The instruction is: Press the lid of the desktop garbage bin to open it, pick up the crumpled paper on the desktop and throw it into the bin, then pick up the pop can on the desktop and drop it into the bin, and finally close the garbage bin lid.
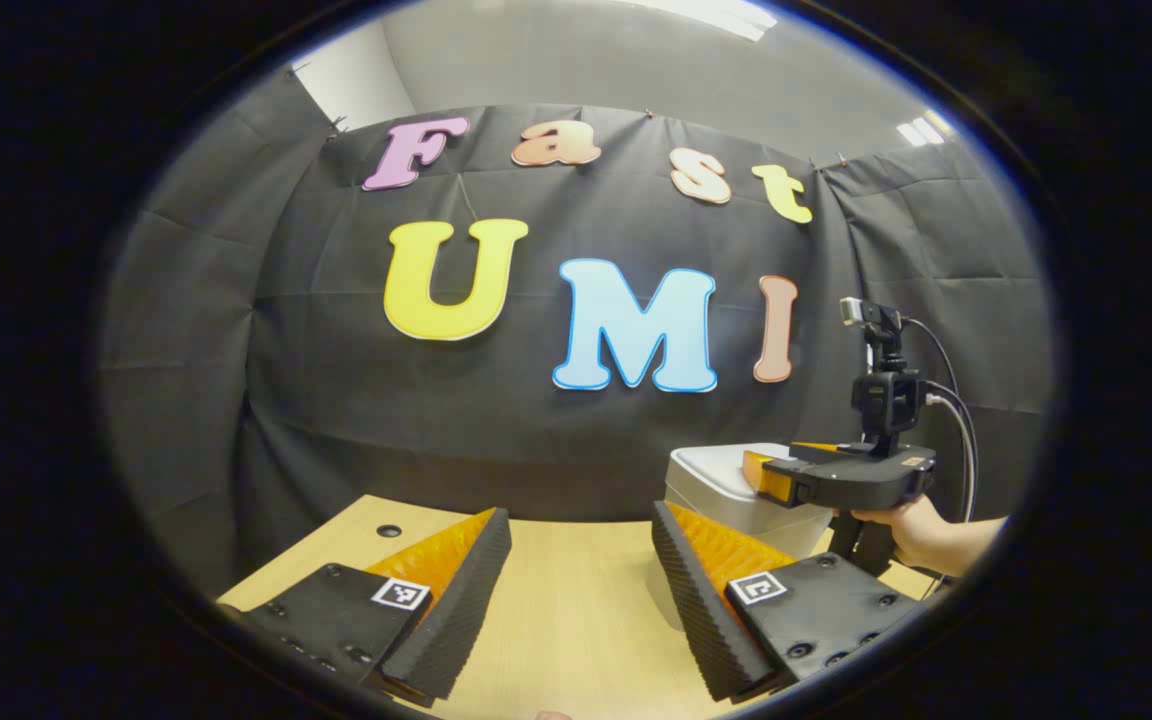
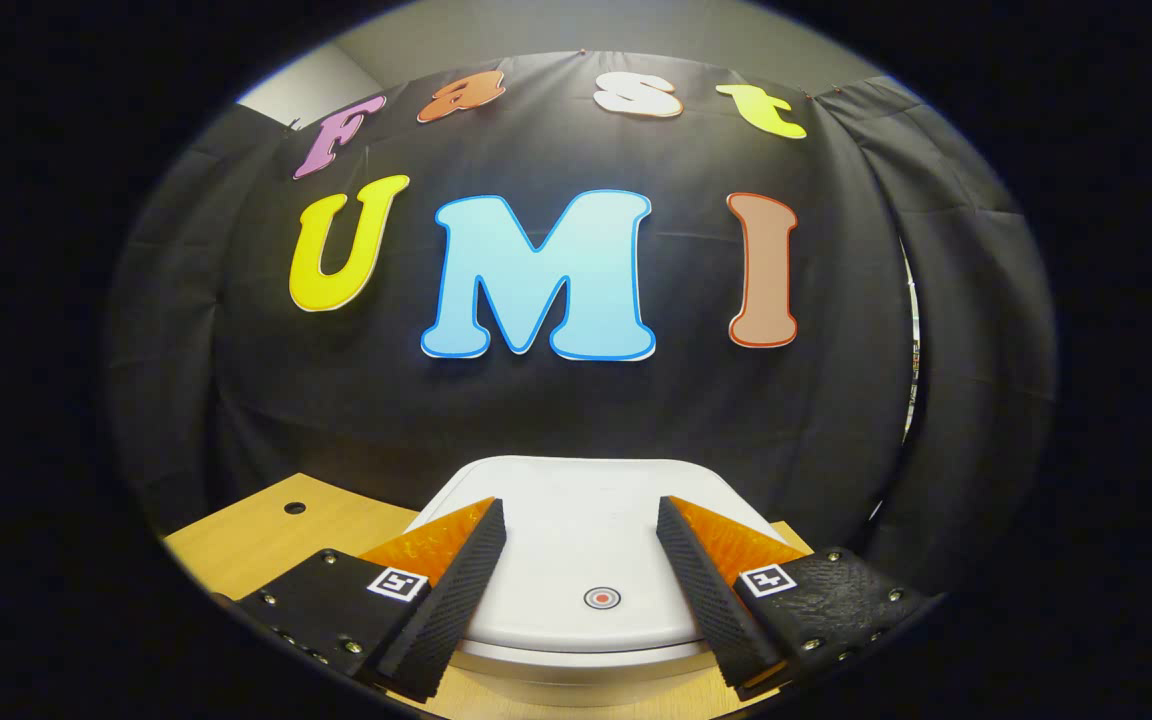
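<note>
A white desktop bin (image 2: 576,545) with its lid down stands on the wooden table (image 2: 256,535); a small round button (image 2: 602,598) marks the lid's front. My right gripper (image 2: 581,560) hovers open just above the lid, fingers either side of the button. In the left gripper view the same bin (image 1: 711,490) sits at the right with the right gripper (image 1: 841,478) held over it by a hand (image 1: 921,530). My left gripper (image 1: 581,570) stays open over bare table to the bin's left, nothing between its fingers.
The black cloth wall stands close behind the table. A small round hole (image 1: 389,530) is set in the tabletop at the far left, with the table's left edge (image 1: 266,570) near it. A cable (image 1: 956,420) trails from the right gripper.
</note>
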`<move>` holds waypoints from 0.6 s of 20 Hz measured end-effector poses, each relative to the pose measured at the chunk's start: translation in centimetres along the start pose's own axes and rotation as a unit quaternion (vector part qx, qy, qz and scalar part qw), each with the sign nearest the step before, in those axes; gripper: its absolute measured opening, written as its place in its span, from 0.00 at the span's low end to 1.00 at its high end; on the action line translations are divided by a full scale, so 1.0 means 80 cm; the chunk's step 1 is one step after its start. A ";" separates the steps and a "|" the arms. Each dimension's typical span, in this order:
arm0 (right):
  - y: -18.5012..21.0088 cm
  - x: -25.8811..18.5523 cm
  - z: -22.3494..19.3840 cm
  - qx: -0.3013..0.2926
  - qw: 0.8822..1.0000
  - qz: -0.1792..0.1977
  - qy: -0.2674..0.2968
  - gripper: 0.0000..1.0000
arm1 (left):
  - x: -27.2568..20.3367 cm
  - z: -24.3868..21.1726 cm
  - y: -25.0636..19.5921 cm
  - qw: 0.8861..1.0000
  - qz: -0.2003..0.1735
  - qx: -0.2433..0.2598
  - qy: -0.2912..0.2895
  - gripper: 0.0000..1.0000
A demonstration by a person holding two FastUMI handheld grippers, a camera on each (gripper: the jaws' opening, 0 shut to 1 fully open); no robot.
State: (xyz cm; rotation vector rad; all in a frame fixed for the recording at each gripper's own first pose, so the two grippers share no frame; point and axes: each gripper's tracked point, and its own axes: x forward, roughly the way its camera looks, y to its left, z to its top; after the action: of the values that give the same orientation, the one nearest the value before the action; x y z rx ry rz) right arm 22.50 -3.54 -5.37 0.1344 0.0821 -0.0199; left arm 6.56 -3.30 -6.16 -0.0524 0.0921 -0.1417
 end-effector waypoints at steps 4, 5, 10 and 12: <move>0.000 0.002 -0.005 0.013 1.000 -0.006 -0.016 0.98 | 0.007 -0.002 0.001 1.000 -0.003 -0.002 0.003 0.95; 0.000 0.001 -0.008 0.014 1.000 -0.007 -0.013 0.98 | 0.009 -0.004 0.002 1.000 -0.004 -0.001 0.004 0.95; -0.002 0.002 -0.012 0.022 1.000 -0.009 -0.020 1.00 | 0.019 -0.003 0.000 1.000 -0.010 -0.004 0.007 0.95; 0.001 0.002 -0.012 0.021 0.999 -0.010 -0.023 0.99 | 0.017 0.001 -0.003 1.000 -0.013 -0.001 0.004 0.91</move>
State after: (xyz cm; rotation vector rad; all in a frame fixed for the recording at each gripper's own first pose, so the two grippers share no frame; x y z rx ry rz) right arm 22.57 -3.34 -6.33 0.1755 0.0381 -0.0446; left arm 7.89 -3.72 -6.21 -0.0544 0.0994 -0.1676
